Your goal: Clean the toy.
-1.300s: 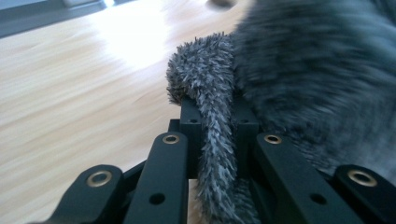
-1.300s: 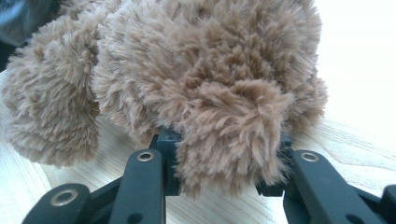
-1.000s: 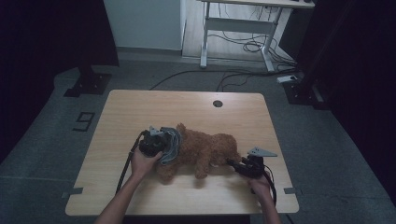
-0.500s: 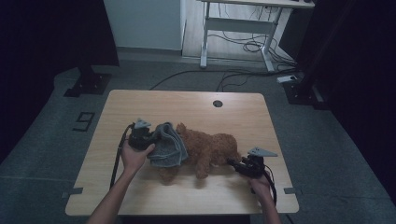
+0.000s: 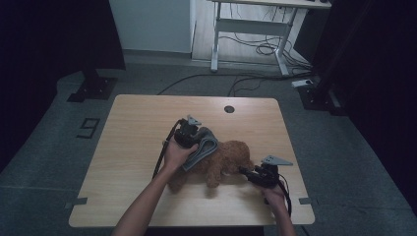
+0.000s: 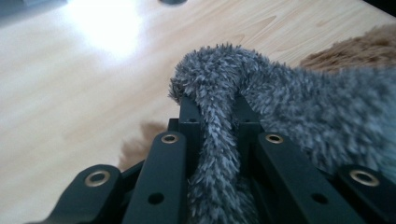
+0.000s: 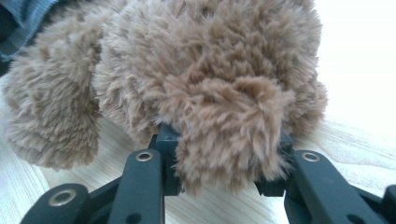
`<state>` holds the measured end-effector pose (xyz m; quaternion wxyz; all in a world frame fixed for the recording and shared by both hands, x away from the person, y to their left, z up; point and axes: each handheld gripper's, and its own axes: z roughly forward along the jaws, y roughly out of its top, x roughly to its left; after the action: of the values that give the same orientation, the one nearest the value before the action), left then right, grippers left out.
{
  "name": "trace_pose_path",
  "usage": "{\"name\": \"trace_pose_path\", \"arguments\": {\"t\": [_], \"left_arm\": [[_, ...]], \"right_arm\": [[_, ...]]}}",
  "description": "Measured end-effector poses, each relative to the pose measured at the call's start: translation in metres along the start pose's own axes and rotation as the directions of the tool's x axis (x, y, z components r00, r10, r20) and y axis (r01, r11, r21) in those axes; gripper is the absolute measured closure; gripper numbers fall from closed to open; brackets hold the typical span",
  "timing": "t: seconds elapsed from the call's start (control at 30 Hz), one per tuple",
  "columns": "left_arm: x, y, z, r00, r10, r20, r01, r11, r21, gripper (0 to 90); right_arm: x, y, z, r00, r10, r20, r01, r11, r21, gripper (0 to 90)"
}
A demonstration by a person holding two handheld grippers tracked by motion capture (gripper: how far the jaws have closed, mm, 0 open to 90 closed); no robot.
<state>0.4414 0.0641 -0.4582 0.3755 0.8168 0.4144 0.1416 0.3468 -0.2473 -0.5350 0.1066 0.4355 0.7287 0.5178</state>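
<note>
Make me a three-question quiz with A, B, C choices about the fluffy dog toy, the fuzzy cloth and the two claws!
1. Where does the plush dog lie?
A. on the floor
B. on the wooden table
C. on a chair

2. What colour is the fuzzy cloth?
A. grey
B. red
C. yellow

3. What is the left claw doing?
A. standing open over bare table
B. pinching the cloth
C. gripping a cable

Answers:
1 B, the high view shows the dog on the tabletop.
2 A, its pile looks grey in the left gripper view.
3 B, a fold of cloth sits squeezed between its jaws. The right claw grips a furry part of the dog.
</note>
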Motion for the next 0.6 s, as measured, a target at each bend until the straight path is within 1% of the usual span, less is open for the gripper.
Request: {"name": "trace_pose_path", "arguments": {"t": [0.03,0.1,0.13,0.2,0.27,0.3,0.37,0.43,0.47,0.53,0.6], "left_arm": [[0.007,-0.004,0.0,0.9969,-0.061,0.049,0.061,0.9981,-0.004,79.0],[0.011,-0.008,-0.003,0.9931,-0.083,0.083,0.083,0.9965,0.007,79.2],[0.01,-0.011,-0.006,0.9937,-0.077,0.081,0.076,0.997,0.011,79.3],[0.006,-0.015,-0.01,0.9965,-0.047,0.069,0.047,0.9989,0.007,79.4],[0.001,-0.022,-0.013,0.9979,-0.023,0.061,0.023,0.9997,-0.007,79.5],[-0.001,-0.025,-0.015,0.9979,-0.018,0.062,0.019,0.9997,-0.018,79.5],[-0.003,-0.033,-0.019,0.9974,-0.011,0.072,0.014,0.999,-0.044,79.6],[-0.006,-0.04,-0.023,0.9953,-0.007,0.097,0.013,0.9979,-0.063,79.7],[-0.008,-0.044,-0.025,0.9954,0.002,0.096,0.005,0.9973,-0.073,79.7],[-0.013,-0.05,-0.03,0.9956,0.022,0.091,-0.014,0.9958,-0.09,79.8],[-0.018,-0.055,-0.034,0.9953,0.042,0.087,-0.033,0.9941,-0.104,79.9]], "right_arm": [[0.0,0.0,0.0,1.0,-0.003,0.001,0.003,1.0,-0.001,60.8],[0.001,0.001,0.0,0.9999,-0.009,0.006,0.009,1.0,-0.002,59.0],[0.002,0.001,-0.001,0.9998,-0.017,0.011,0.017,1.0,-0.001,56.6],[0.007,0.005,-0.003,0.9992,-0.03,0.024,0.03,1.0,-0.004,50.3],[0.009,0.008,-0.007,0.9985,-0.044,0.034,0.044,0.999,-0.007,46.7],[0.009,0.009,-0.01,0.9981,-0.052,0.032,0.052,0.999,-0.01,44.5],[0.01,0.012,-0.015,0.999,-0.043,0.012,0.043,0.999,-0.026,39.2],[0.011,0.017,-0.022,0.9994,-0.034,0.003,0.034,0.998,-0.052,35.8],[0.012,0.021,-0.027,0.9997,-0.022,-0.009,0.022,0.997,-0.073,34.2],[0.014,0.028,-0.033,0.9998,-0.018,-0.004,0.017,0.996,-0.09,28.2],[0.017,0.035,-0.033,0.9999,-0.008,0.008,0.009,0.997,-0.082,20.6]]}}
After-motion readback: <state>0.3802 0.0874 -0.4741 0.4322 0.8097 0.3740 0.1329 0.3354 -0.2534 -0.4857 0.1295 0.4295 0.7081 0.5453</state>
